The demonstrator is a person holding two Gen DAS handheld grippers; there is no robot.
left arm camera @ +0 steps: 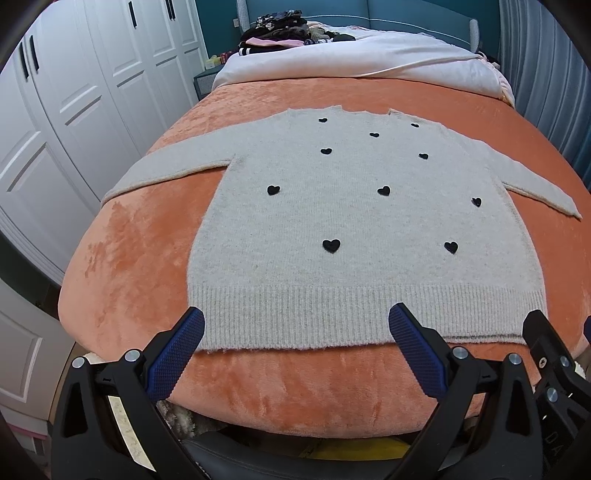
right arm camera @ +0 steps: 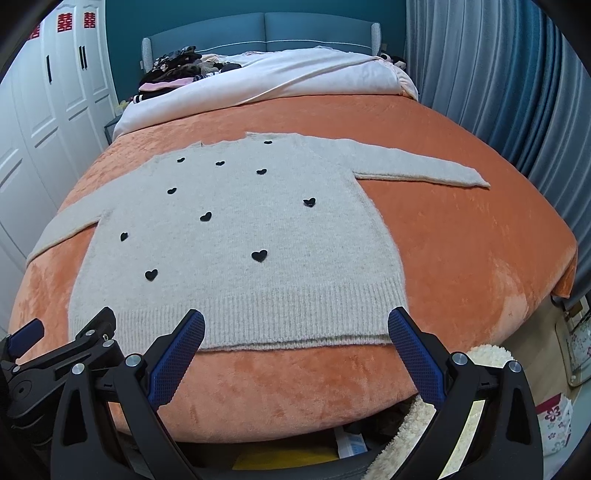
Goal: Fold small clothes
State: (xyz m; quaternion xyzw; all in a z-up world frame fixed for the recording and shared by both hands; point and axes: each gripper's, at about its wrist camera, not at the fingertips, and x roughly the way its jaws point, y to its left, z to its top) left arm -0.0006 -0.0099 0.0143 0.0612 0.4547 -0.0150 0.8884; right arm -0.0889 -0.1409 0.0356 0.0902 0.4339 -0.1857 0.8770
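Note:
A small grey knit sweater [left arm camera: 347, 221] with black hearts lies flat, face up, on the orange blanket [left arm camera: 140, 266], both sleeves spread out to the sides. It also shows in the right wrist view [right arm camera: 236, 243]. My left gripper [left arm camera: 295, 325] is open and empty, hovering over the ribbed hem near its left corner. My right gripper [right arm camera: 295, 325] is open and empty over the hem near its right corner. Part of the right gripper shows in the left view [left arm camera: 546, 347], and part of the left gripper shows in the right view [right arm camera: 74, 343].
White wardrobe doors [left arm camera: 74, 110] stand on the left. A white duvet [left arm camera: 351, 55] and a pile of dark clothes [left arm camera: 280, 29] lie at the head of the bed. Blue curtains [right arm camera: 517, 92] hang on the right. A fluffy white rug [right arm camera: 417, 421] lies below the bed edge.

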